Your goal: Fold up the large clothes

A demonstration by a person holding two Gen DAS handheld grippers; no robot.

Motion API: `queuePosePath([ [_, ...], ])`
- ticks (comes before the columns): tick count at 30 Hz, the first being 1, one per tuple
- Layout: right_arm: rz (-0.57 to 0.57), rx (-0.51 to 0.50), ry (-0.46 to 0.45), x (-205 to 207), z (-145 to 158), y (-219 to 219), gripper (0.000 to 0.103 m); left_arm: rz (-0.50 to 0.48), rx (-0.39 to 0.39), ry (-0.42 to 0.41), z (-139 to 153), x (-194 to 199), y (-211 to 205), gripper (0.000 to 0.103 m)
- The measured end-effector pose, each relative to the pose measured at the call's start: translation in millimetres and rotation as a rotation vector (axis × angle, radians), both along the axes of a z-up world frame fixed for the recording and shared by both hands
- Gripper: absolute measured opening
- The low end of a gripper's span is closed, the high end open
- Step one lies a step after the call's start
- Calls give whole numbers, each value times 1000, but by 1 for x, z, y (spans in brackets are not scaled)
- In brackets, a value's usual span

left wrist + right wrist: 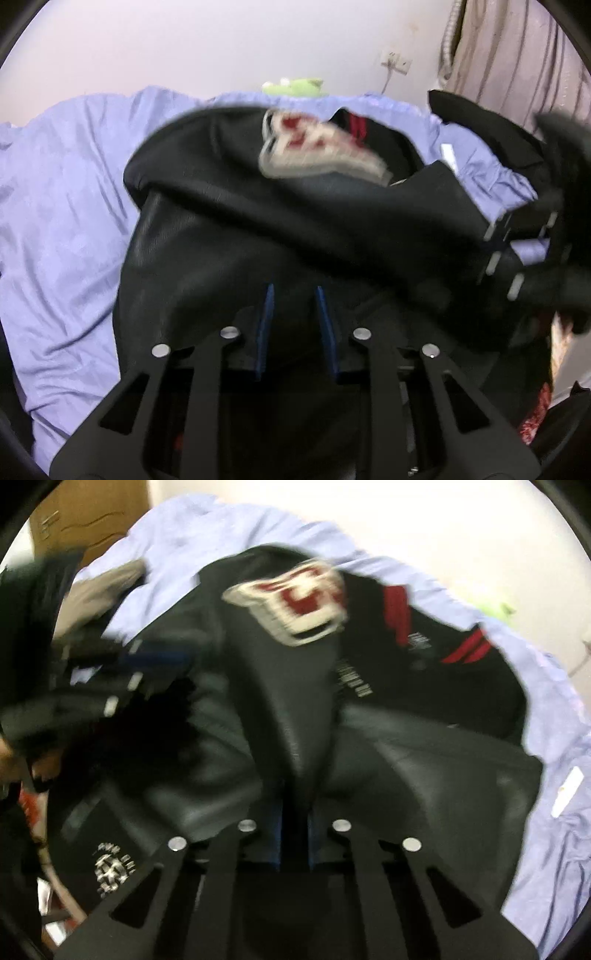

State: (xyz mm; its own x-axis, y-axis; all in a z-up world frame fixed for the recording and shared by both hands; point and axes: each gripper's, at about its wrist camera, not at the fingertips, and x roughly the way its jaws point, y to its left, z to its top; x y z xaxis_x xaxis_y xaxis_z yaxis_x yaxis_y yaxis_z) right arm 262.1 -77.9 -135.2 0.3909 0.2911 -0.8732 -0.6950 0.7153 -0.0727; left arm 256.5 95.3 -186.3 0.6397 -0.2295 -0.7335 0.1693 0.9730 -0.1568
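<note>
**Both grippers on the black jacket, frames blurred**

Right now your black jacket [229,236] lies bunched on the lilac bedsheet [55,192], its white-and-red patch [314,151] facing up near the far edge.

Left gripper [295,295]: blue pads [266,317] stand slightly apart with dark jacket fabric between them. Too blurred to say whether the pads actually press it; you can't call it a grip from this view.

Right gripper [295,812]: jaws nearly together, clamped on a raised ridge of the jacket that runs up from the fingertips toward the patch. Red stripes [465,646] show on the jacket's right side.

Each gripper shows at the edge of the other's view, near the jacket's side.

Green soft toy [295,86] sits behind the sheet at the wall. Curtain [517,48] hangs top right in the left wrist view.
</note>
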Motion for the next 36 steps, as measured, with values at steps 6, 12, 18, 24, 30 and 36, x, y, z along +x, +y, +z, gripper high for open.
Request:
queuePosePath([
  [6, -122, -23, -39, 71, 20, -32, 5, 44, 28, 59, -27, 21, 13, 3],
  [12, -175, -42, -8, 126, 11, -33, 6, 65, 58, 54, -33, 25, 19, 3],
  [18, -191, -17, 49, 136, 15, -51, 47, 82, 46, 58, -36, 20, 31, 3],
  [24, -131, 47, -28, 64, 63, -86, 74, 87, 35, 53, -36, 20, 35, 3],
  [30, -119, -40, -247, -66, 50, -122, 89, 93, 45, 40, -36, 13, 37, 3],
  [36, -246, -61, -238, -85, -8, -150, 89, 94, 47, 28, -37, 6, 34, 3],
])
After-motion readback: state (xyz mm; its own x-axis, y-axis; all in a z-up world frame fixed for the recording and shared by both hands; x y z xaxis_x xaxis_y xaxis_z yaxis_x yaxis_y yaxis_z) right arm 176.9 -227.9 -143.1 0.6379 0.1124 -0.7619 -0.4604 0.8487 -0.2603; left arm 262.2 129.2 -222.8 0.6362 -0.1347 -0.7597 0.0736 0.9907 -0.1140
